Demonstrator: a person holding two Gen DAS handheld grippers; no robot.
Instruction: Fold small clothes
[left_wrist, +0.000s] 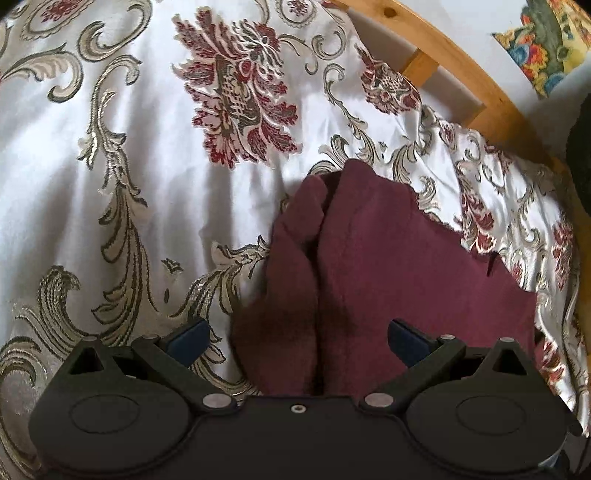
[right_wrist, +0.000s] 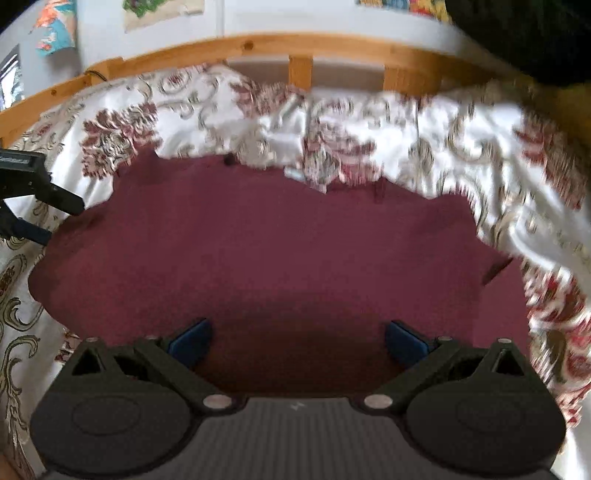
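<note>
The maroon cloth (right_wrist: 280, 251) is lying on the floral bedspread (left_wrist: 110, 166) near its wooden-rail edge, while the left gripper (left_wrist: 297, 339) and right gripper (right_wrist: 297, 338) are hovering wide open, directly above it, holding nothing.

One maroon garment (right_wrist: 273, 251) on one floral bedspread (left_wrist: 122, 155). Two grippers, left (left_wrist: 297, 338) and right (right_wrist: 297, 338). One wooden bed rail (right_wrist: 258, 48).

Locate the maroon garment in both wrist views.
The maroon garment lies on the floral bedspread, near the wooden bed rail, filling the right wrist view's centre and the left wrist view's lower right.
</note>
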